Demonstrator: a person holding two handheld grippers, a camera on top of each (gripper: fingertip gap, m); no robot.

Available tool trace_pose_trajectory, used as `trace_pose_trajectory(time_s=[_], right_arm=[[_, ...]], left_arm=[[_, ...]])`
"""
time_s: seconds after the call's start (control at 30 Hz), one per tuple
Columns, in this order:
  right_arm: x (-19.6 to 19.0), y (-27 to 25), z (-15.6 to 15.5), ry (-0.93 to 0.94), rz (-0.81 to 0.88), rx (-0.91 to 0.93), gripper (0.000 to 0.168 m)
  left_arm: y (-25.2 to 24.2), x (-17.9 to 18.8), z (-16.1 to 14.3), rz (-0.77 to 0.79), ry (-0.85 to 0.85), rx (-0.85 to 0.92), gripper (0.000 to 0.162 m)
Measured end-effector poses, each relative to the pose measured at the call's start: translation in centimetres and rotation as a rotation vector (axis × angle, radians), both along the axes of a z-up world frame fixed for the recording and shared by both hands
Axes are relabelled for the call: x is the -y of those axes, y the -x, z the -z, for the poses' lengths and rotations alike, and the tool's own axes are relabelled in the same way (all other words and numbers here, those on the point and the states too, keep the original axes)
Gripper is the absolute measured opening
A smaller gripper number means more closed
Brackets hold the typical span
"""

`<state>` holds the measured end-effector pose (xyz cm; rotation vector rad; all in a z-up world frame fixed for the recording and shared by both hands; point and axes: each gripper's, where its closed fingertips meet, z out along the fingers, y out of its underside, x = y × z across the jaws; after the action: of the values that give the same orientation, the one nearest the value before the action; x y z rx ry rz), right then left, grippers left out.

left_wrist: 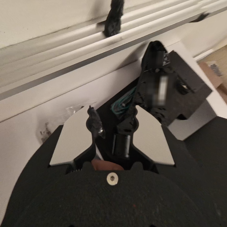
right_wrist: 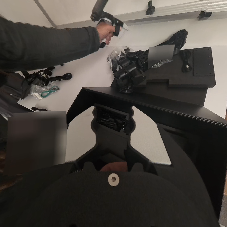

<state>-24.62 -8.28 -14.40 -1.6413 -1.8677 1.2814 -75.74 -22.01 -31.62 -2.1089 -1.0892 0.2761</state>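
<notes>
Left gripper (left_wrist: 112,117) is held up over the white tabletop (left_wrist: 30,122), fingers spread wide apart, nothing gripped between them. Some crinkled clear plastic (left_wrist: 97,127) clings at its left fingertip, cannot tell whether it is stuck on or just lies behind. Past its fingers sits a black foam tray (left_wrist: 191,93) with a folded black robot arm (left_wrist: 153,76) lying in it and a green cable (left_wrist: 121,103) bundled just beside. A white rail (left_wrist: 73,40) runs along the wall behind, with a black clamp (left_wrist: 113,23) on it.

Right gripper (right_wrist: 112,117) is also parted wide and empty, hovering above a black box (right_wrist: 159,104). Between its fingers a recess in the foam insert (right_wrist: 110,133) shows coiled black cables (right_wrist: 108,119). On the far side of the box rests the foam tray (right_wrist: 184,76) with the black robot arm (right_wrist: 130,66), partly in a clear bag (right_wrist: 116,52).

In the right wrist view a dark sleeve (right_wrist: 43,46) reaches across and the hand (right_wrist: 105,33) holds the left gripper's handle up near the wall. Loose black cables (right_wrist: 61,76) and a bagged green cable (right_wrist: 49,91) lie on the tabletop at left, well apart from the box
</notes>
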Motion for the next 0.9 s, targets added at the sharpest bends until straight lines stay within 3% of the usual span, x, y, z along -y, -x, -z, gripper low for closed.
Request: trace_pose_trajectory(time_s=[0.13, 0.23, 0.43, 0.53, 0.67, 0.8, 0.9], right_arm=[[-1.2, 0.2, 2.8, -0.046, -0.018, 0.039, 0.059], [-2.5, 0.2, 5.8, -0.158, -0.068, 0.074, 0.061], [-4.1, -0.2, 12.4, -0.345, -0.252, 0.135, 0.057], [-3.9, 0.0, 15.2, -0.355, -0.324, 0.149, 0.055], [-3.7, 0.4, 19.4, -0.448, -0.446, 0.173, 0.055], [-3.4, 1.4, 23.0, -0.459, -0.509, 0.192, 0.055], [-4.0, 2.4, 25.4, -0.480, -0.528, 0.212, 0.052]], left_arm=[[-7.7, -0.7, -5.0, 0.127, -0.127, 0.009, 0.061], [-16.3, -0.3, -8.4, 0.258, -0.188, -0.016, 0.044], [-32.7, 1.5, -10.7, 0.385, -0.230, 0.001, 0.037], [-38.9, 1.9, -8.0, 0.407, -0.125, 0.003, 0.034], [-43.9, 2.5, -1.2, 0.377, 0.121, 0.034, 0.040], [-46.7, 1.1, 4.6, 0.336, 0.182, 0.173, 0.057], [-45.8, -0.1, 7.5, 0.341, 0.249, 0.171, 0.055]])
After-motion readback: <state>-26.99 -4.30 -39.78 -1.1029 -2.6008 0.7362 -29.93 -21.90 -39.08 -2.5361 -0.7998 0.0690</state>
